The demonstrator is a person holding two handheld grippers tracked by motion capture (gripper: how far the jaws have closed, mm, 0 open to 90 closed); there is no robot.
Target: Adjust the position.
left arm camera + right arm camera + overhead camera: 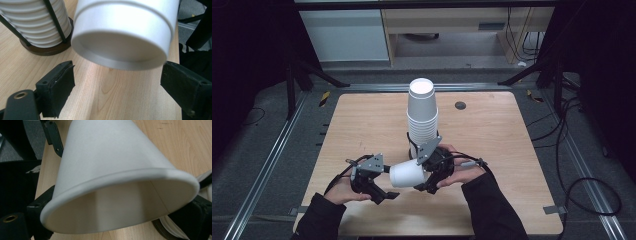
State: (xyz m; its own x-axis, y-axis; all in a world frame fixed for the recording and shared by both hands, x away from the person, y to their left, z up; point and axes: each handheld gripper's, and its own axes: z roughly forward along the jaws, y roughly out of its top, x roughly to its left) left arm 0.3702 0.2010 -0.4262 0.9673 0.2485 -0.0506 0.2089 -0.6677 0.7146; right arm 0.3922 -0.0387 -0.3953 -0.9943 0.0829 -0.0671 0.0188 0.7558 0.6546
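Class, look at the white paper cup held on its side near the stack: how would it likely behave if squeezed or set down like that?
The paper cup looks thin-walled, so it probably dents under a hard squeeze. It seems light for its size. Its tapered, round wall suggests it would roll in a curve on the table rather than stay put.

left tool point(384, 192): held low in the left hand point(343, 189), jaws spread apart.
right tool point(426, 180): jaws clamped on something, tilted inward.

The high view looked forward and down over the wooden table point(362, 120). Each gripper view sat very close to one white paper cup point(125, 32) from opposite ends, sharing it and the tabletop.
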